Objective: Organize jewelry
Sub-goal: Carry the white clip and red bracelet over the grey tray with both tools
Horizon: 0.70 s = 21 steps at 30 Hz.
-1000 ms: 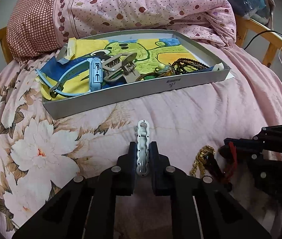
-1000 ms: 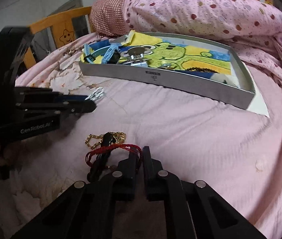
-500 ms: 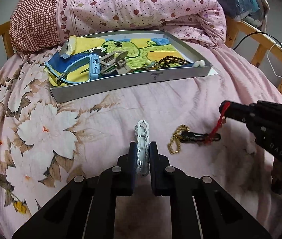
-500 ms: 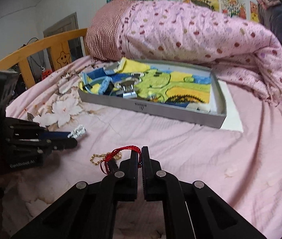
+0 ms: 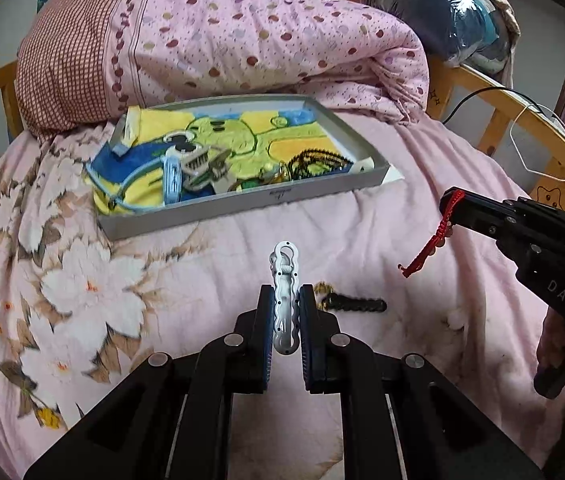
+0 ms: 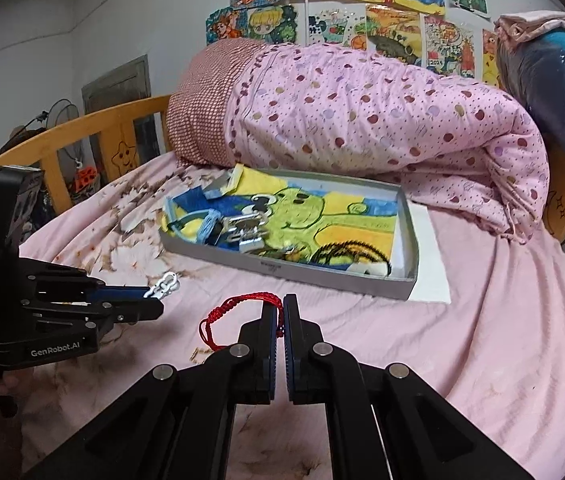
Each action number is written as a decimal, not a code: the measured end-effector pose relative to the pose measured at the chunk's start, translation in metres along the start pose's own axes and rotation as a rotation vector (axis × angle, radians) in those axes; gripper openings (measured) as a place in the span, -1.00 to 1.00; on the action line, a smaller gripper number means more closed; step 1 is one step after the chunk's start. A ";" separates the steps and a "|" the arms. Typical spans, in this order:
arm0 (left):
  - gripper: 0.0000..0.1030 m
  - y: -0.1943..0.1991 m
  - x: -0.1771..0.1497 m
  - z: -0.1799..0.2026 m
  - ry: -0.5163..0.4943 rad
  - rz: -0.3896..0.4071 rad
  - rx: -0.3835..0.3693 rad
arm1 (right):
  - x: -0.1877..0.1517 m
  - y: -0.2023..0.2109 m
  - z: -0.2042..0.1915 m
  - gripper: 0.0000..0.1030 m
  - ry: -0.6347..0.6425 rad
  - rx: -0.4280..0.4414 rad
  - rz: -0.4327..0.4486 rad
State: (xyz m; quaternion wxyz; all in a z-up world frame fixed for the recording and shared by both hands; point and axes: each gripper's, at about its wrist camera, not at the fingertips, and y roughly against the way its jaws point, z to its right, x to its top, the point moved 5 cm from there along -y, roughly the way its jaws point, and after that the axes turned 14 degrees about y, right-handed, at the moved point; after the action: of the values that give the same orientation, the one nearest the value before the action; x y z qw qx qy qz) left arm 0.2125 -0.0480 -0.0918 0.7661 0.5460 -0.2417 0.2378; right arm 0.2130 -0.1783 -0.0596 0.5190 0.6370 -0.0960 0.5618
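Transport step judged in hand. White hair clip (image 5: 285,296) is clamped lengthwise in the left gripper (image 5: 286,312); red cord bracelet (image 6: 238,312) is pinched in the right gripper (image 6: 283,312), loop dangling. Both are held above the bed's near edge, short of the grey tray (image 5: 242,204) at mid-bed. Gold chain (image 5: 324,289) and black piece (image 5: 356,304) are left on the bedspread. Next: carry over the tray's near wall, then release inside.

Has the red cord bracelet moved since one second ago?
Yes. The red cord bracelet, pinched in the right gripper, has gone up off the bedsheet, away from the black bracelet still lying there.
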 end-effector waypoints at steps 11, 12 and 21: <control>-0.82 -0.027 0.072 -0.013 0.054 0.075 0.009 | 0.044 -0.062 0.071 -0.93 -0.153 -0.015 0.012; -0.82 -0.032 0.078 -0.014 0.060 0.079 0.013 | 0.045 -0.067 0.076 -0.93 -0.166 -0.017 0.007; -0.82 -0.083 0.109 -0.014 0.058 0.048 -0.024 | 0.023 -0.120 0.124 -0.92 -0.354 -0.061 -0.081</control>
State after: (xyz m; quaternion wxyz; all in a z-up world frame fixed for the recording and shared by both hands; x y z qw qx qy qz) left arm 0.3500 -0.0475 -0.0867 0.7734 0.5236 -0.2352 0.2690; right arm 0.3823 -0.2099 -0.0857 0.5353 0.7132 -0.1774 0.4163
